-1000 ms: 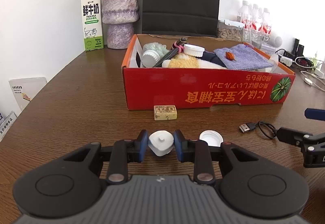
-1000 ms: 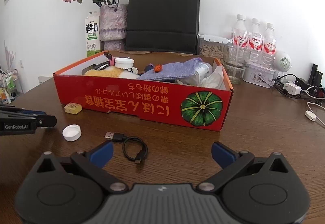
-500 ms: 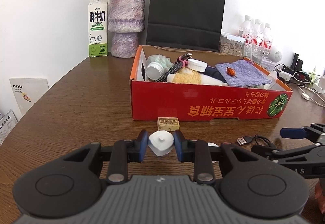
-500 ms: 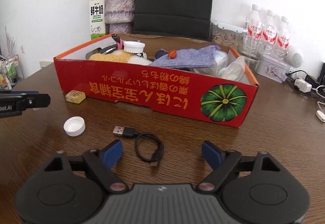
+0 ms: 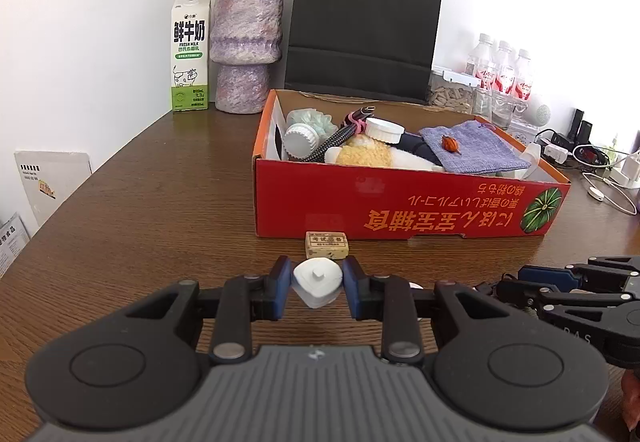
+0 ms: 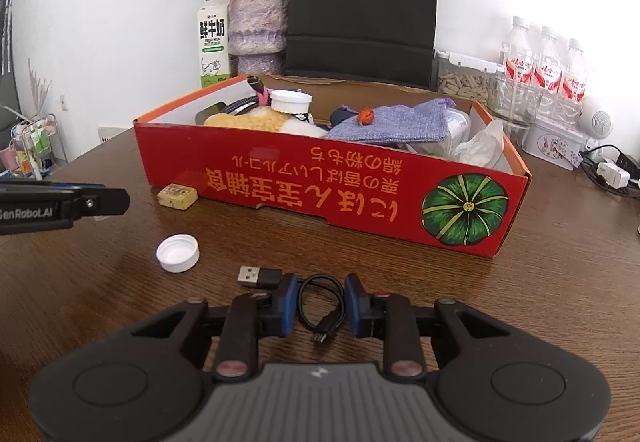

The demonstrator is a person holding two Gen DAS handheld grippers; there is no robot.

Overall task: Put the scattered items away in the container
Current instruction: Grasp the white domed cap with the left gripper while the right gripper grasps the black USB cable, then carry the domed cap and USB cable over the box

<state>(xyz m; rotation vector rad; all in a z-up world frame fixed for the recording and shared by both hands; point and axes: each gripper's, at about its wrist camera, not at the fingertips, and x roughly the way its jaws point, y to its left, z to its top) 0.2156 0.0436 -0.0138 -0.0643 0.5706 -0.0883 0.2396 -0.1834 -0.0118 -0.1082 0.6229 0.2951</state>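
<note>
R tongs point(image 6: 320, 306) now astride cable point(image 6: 322, 304)

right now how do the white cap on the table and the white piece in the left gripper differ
The white cap is round and lies loose on the table, open side up; the white piece is a rounded triangle with a small stud on its face. The cap is touched by nothing, while the piece is clamped between the left gripper fingers, clear of the wood. The cap looks hollow; the piece looks solid. Both are plain white plastic and still outside the red box.
</note>
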